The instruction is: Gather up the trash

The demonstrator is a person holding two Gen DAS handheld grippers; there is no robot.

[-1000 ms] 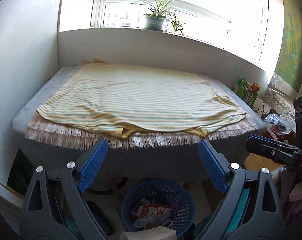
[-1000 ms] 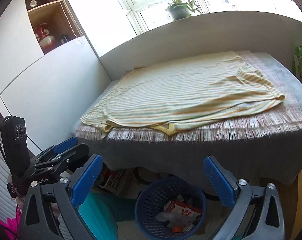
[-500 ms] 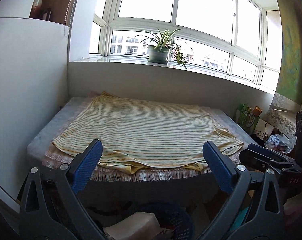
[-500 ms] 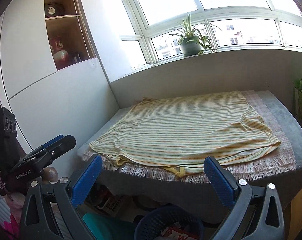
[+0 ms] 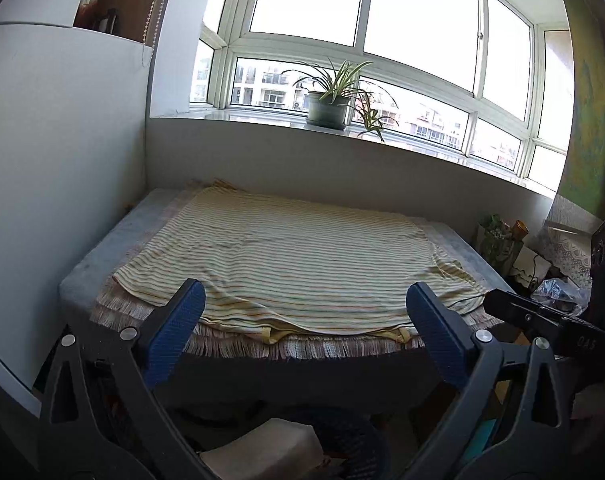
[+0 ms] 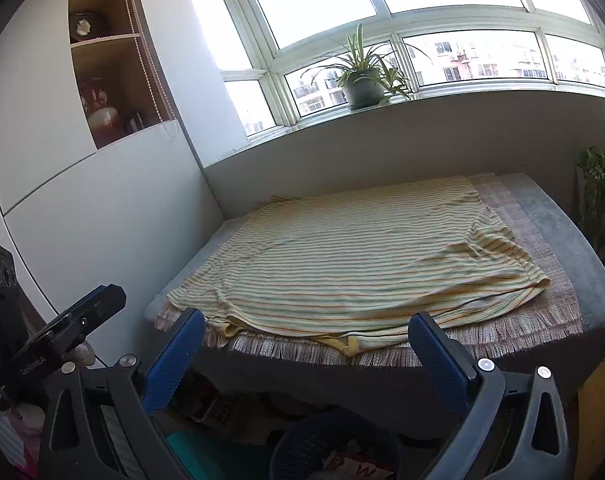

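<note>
Both grippers have lifted, so the blue basket point(image 6: 334, 444) has slid down to the bottom edge of each view. The left gripper point(image 5: 302, 320) and the right gripper point(image 6: 306, 344) are spread wide, with nothing between their jaws. The basket, with wrappers inside, sits on the floor below both, under the worktop point(image 6: 582, 264). No loose trash shows on the striped cloth point(image 5: 294, 264).

Left tool point(image 5: 304, 312): black plastic arms, blue ribbed pads point(image 5: 174, 328), silver round screws at the pivots.
Right tool point(image 6: 302, 344): same black frame, blue ribbed pads point(image 6: 434, 356), silver screws.
Markings: white lettering on each tool's black body, at 3 o'clock and 9 o'clock; too small to read.
</note>
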